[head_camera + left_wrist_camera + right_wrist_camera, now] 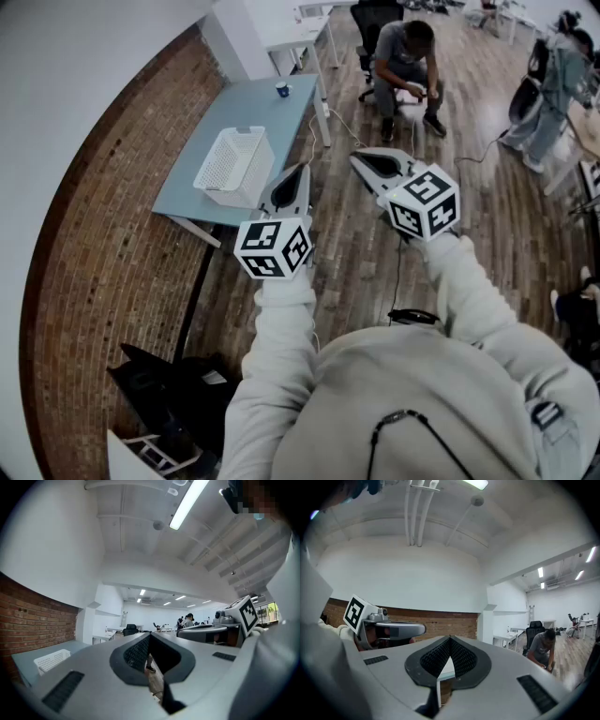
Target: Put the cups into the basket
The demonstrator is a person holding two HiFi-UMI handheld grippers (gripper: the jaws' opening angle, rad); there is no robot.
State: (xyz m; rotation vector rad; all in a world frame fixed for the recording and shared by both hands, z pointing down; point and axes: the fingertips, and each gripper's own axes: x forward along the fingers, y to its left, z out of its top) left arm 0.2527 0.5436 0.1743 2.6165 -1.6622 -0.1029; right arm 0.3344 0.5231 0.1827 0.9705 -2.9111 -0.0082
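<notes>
Left claw (149, 639) and right claw (450, 641) are both closed with nothing between the jaws, held well apart from the tabletop (187, 202), where the basket (246, 183) appears empty and one cup (282, 89) stands near the far end, so the task is judged not yet begun.

Legible text: none in any view.
Left cube (274, 248): black-and-white square markers only, no letters or numbers.
Right cube (424, 202): square markers only, likewise unlettered.
</notes>
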